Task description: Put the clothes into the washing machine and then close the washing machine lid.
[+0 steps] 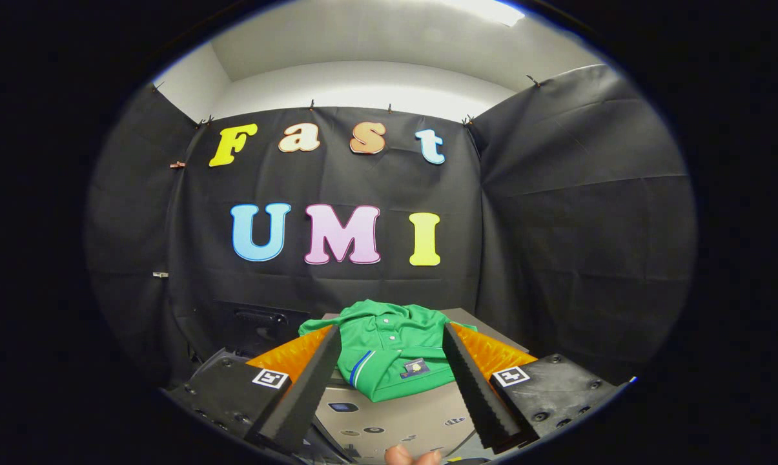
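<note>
A green polo shirt (389, 349) with a blue-and-white sleeve trim lies crumpled on top of the washing machine (401, 416), whose grey lid surface shows beneath it. My gripper (389, 342) is open, its two black fingers (311, 381) spread wide. The shirt sits between them and just ahead of their tips, touching neither finger. The lid under the shirt looks closed and flat; the drum is hidden.
Black cloth walls stand close behind and to the right of the machine. A dark box-like object (253, 320) sits behind the machine on the left. A fingertip (401, 456) shows just below the fingers.
</note>
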Action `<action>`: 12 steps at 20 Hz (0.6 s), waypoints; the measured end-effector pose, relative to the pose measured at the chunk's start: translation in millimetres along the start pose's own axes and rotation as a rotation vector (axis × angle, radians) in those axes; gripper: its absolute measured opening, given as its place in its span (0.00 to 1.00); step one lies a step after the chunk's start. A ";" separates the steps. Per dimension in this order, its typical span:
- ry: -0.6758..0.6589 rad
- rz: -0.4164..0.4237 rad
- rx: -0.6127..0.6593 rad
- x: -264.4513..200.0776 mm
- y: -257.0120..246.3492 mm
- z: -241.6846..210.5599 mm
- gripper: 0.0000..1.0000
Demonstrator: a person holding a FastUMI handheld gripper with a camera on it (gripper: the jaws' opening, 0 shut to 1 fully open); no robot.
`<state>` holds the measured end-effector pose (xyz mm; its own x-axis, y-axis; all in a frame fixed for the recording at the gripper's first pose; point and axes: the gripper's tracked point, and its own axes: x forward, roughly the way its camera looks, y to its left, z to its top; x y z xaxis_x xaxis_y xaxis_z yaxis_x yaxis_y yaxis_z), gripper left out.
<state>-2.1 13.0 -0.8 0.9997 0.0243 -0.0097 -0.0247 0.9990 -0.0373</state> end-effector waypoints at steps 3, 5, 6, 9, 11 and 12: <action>0.004 0.001 -0.003 2.4 1.5 -0.3 0.99; 0.009 0.004 -0.006 4.5 3.4 -2.1 0.99; 0.011 0.007 -0.011 5.8 4.0 -2.3 0.99; 0.023 0.012 -0.035 14.0 5.0 -1.3 0.99; 0.028 0.026 -0.031 22.8 9.5 4.0 0.99; 0.033 0.035 -0.028 28.8 11.4 6.8 0.99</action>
<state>26.4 25.3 5.2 0.9974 0.0575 -0.0442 -0.0603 0.9961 -0.0646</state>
